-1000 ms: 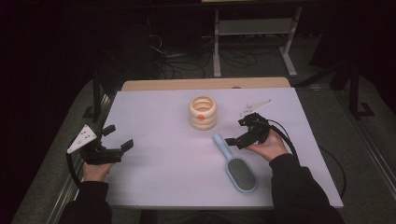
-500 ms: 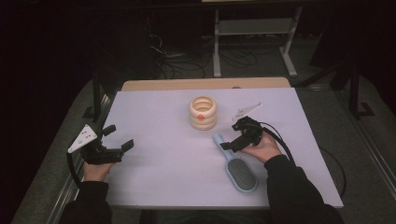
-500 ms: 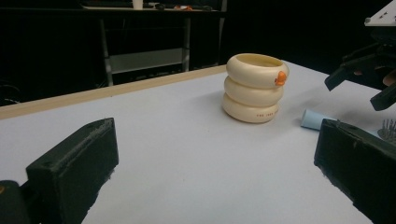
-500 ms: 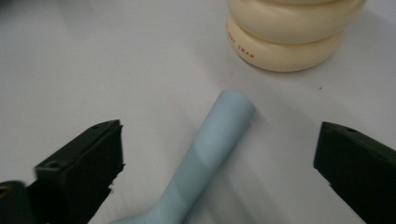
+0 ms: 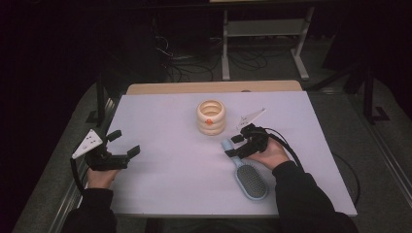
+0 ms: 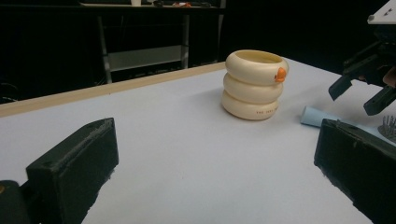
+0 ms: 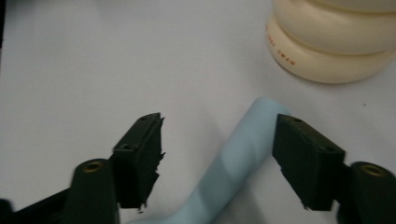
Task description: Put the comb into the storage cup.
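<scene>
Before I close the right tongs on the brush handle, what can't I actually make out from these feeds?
- Brush head: cut off by the bottom edge in the right gripper view; in the left gripper view the left tongs' own jaw hides most of it.
- Small red print on the ring stack: too blurred to read.
- Whether the right tongs touch the handle: jaws stand open around it; contact unclear.
- Ring stack's inside: hidden by its wall.

Dim room, surroundings near black. Bench [image 5: 160, 121] top evenly lit from above, soft faint shadows, no glare. Right gripper view slightly soft, close-up blur; left gripper view jaws defocused.
</scene>
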